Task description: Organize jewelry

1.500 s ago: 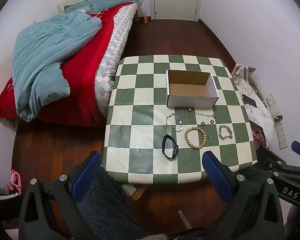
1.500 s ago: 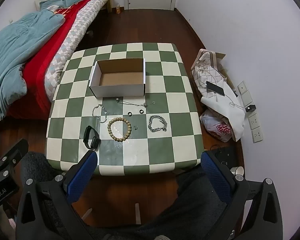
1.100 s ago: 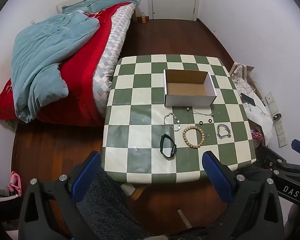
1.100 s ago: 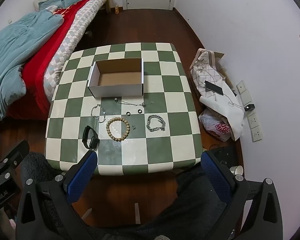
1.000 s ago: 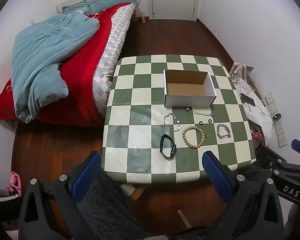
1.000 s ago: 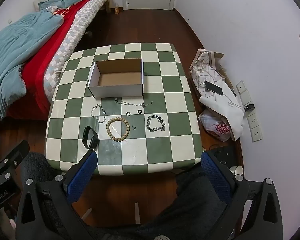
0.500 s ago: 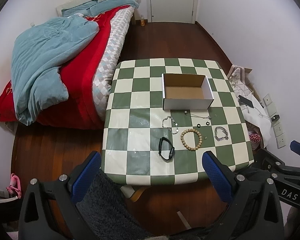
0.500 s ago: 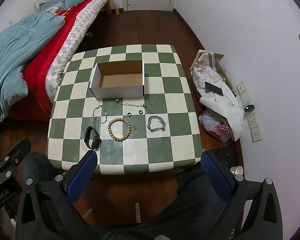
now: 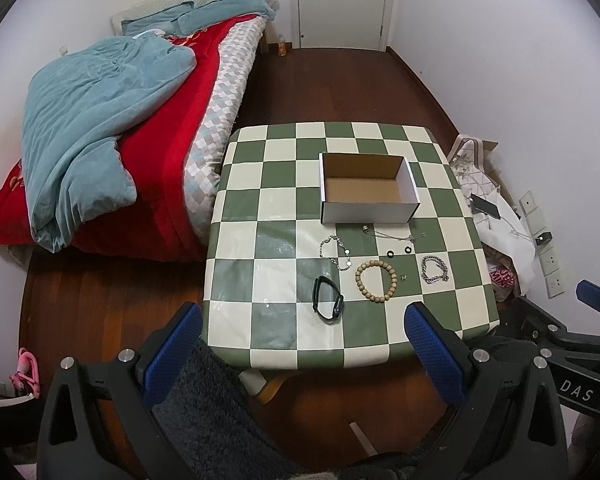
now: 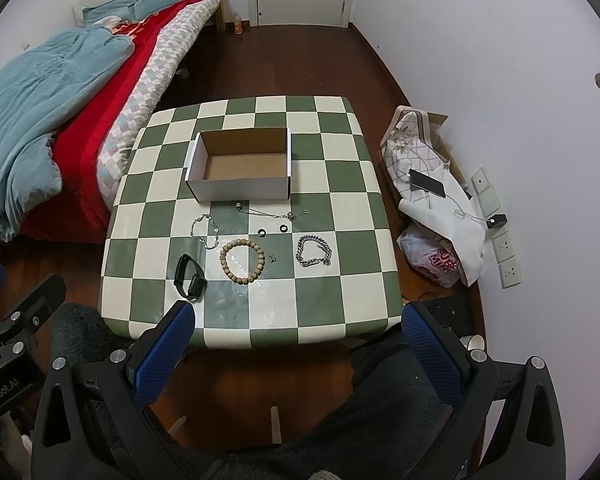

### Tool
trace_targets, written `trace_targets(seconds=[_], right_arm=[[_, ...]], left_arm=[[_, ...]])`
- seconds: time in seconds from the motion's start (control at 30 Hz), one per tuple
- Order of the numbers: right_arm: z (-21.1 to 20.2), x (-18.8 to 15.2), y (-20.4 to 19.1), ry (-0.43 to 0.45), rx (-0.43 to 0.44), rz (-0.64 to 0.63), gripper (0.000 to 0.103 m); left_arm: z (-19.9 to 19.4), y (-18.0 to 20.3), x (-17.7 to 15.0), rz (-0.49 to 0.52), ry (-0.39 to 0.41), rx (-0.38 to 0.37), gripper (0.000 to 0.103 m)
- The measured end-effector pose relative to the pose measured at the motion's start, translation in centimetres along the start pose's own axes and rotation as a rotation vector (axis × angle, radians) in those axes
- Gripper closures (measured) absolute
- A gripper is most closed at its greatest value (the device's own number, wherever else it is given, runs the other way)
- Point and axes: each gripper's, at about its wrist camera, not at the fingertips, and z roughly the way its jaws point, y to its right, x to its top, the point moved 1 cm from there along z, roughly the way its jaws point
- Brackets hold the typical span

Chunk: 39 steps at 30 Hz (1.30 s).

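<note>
Here, both tools [image 9: 302, 338] [image 10: 298, 338] spread wide, jewelry [image 10: 242, 261] well ahead, seemingly untouched, before box [image 10: 240, 190].

Black left gripper [image 9: 302, 344] and right gripper [image 10: 298, 344], blue-padded jaws, silver screws.

Jewelry [image 10: 242, 261] — loose, flat — beside empty box [image 10: 240, 191].

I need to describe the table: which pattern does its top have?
A green and cream checkerboard; the table shows best in the right wrist view.
</note>
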Motion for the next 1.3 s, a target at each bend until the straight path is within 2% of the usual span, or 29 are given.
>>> trace_targets(seconds=[1.3], right_arm=[[-1.8,-0.1,-0.2,0.012,0.011,-0.008,0.000]], left_arm=[[-1.3,-0.6,0.0,-0.002,0.003,-0.010,0.000]])
